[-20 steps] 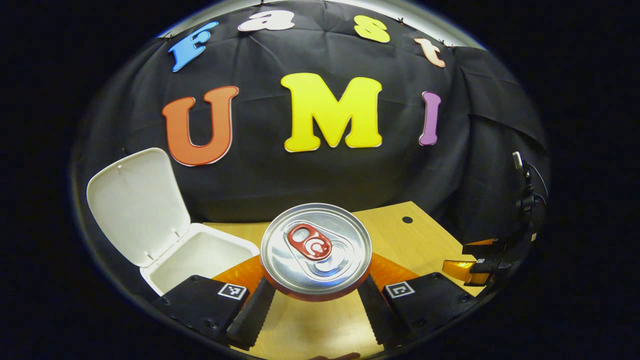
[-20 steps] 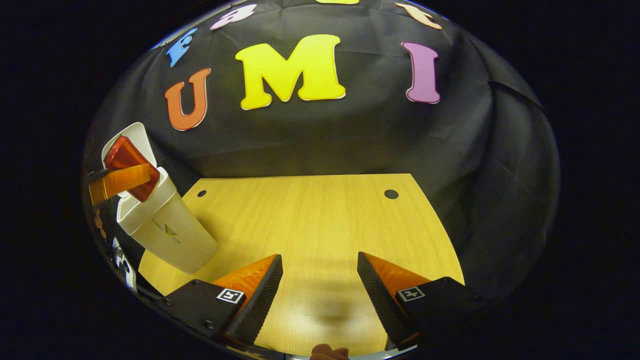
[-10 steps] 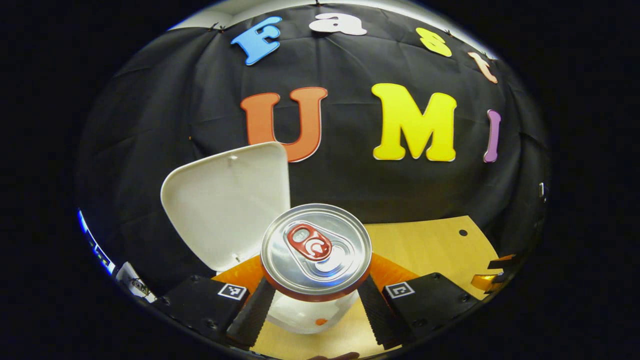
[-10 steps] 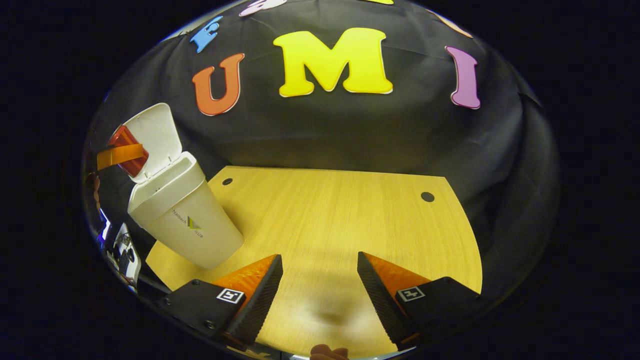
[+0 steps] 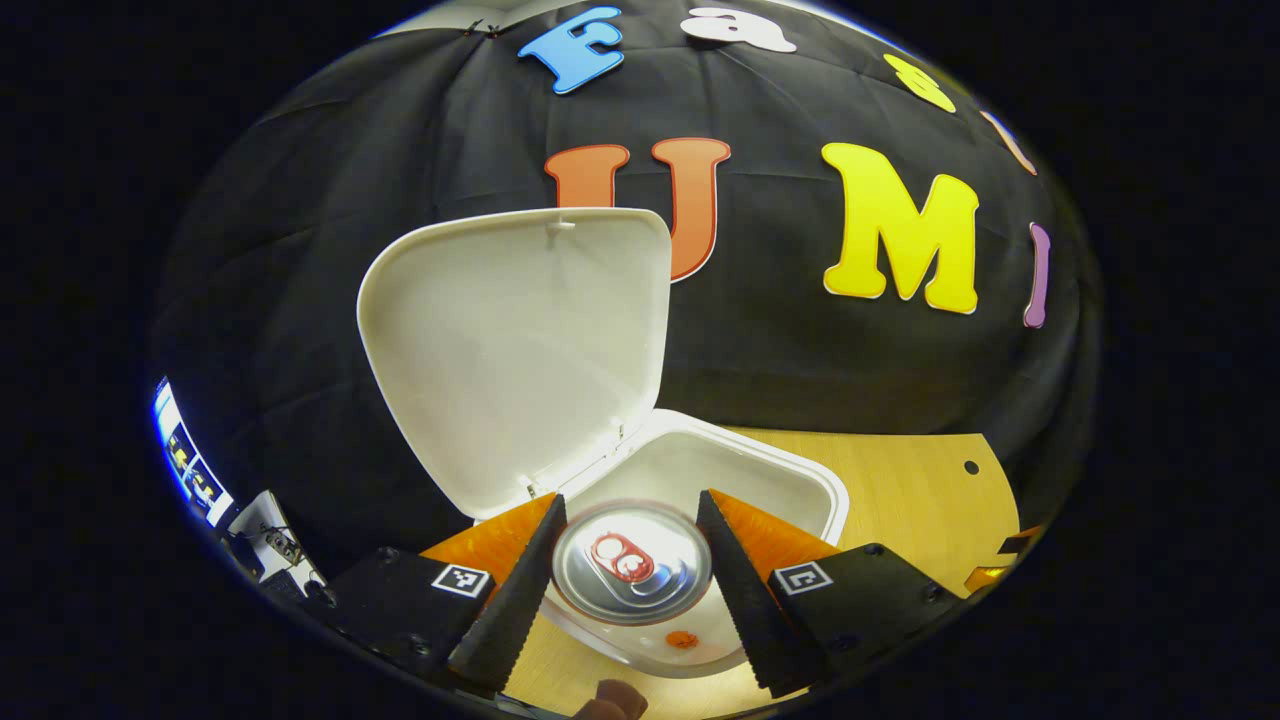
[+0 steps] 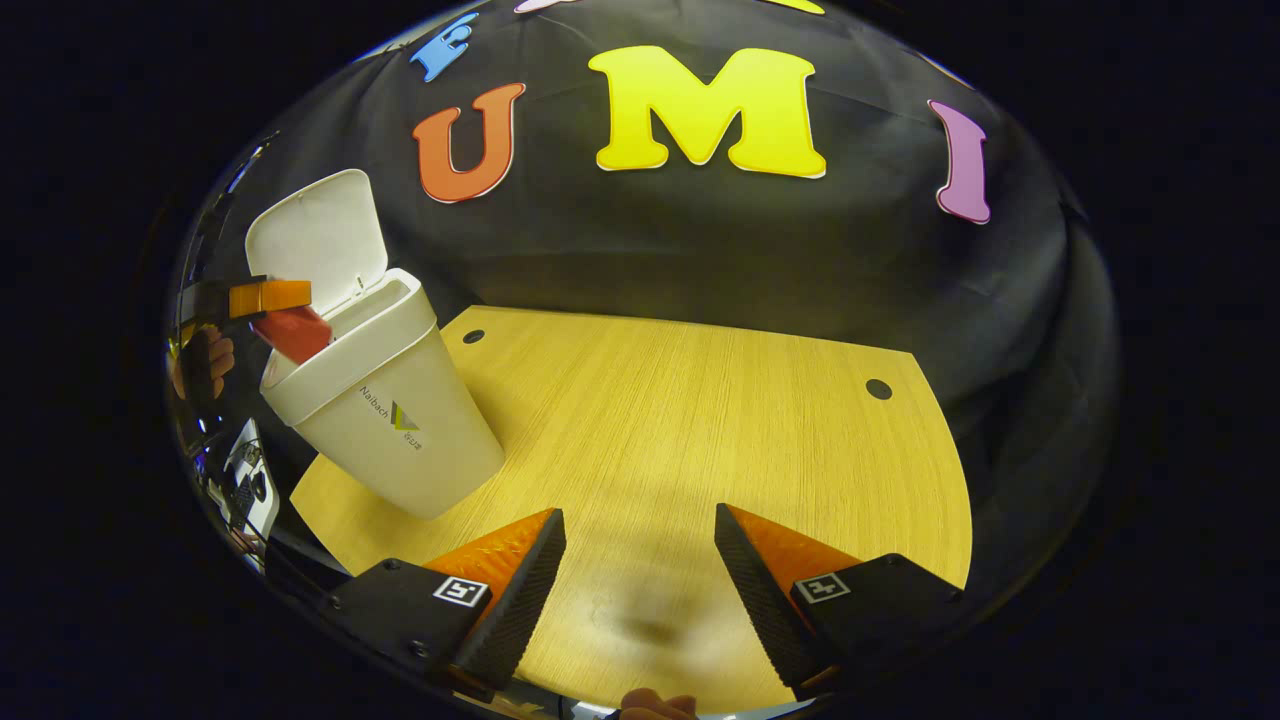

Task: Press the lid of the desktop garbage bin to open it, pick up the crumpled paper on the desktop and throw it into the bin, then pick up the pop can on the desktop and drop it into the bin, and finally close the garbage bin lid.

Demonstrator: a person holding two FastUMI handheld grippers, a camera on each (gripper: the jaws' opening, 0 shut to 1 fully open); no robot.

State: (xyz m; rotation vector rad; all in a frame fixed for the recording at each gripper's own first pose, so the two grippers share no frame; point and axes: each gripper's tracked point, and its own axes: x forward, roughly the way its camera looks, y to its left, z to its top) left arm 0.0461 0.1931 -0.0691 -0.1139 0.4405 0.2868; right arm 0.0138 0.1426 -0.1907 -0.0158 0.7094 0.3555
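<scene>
The white bin [image 5: 800, 482] stands with its lid [image 5: 520, 340] swung up and back. The pop can [image 5: 632, 562], silver top with a red tab, is below my left gripper [image 5: 628, 498], down in the bin's mouth. The fingers stand apart on either side, clear of the can; this gripper is open. In the right gripper view the bin [image 6: 390, 420] is at the table's left, the red can [image 6: 292, 335] tilts at its opening, and the left gripper [image 6: 265, 298] hovers just above. My right gripper [image 6: 638, 515] is open over the wooden table [image 6: 700, 420], holding nothing.
The tabletop has two small round holes, one at the far right [image 6: 879, 389] and one behind the bin [image 6: 473, 337]. A hand [image 6: 205, 360] holds the left gripper past the table's left edge. Some equipment [image 5: 270, 545] lies low beyond that edge.
My left gripper carried the can leftward over the bin, then let it go; the can has dropped away from the fingers into the bin's mouth. The right gripper has turned a little.
</scene>
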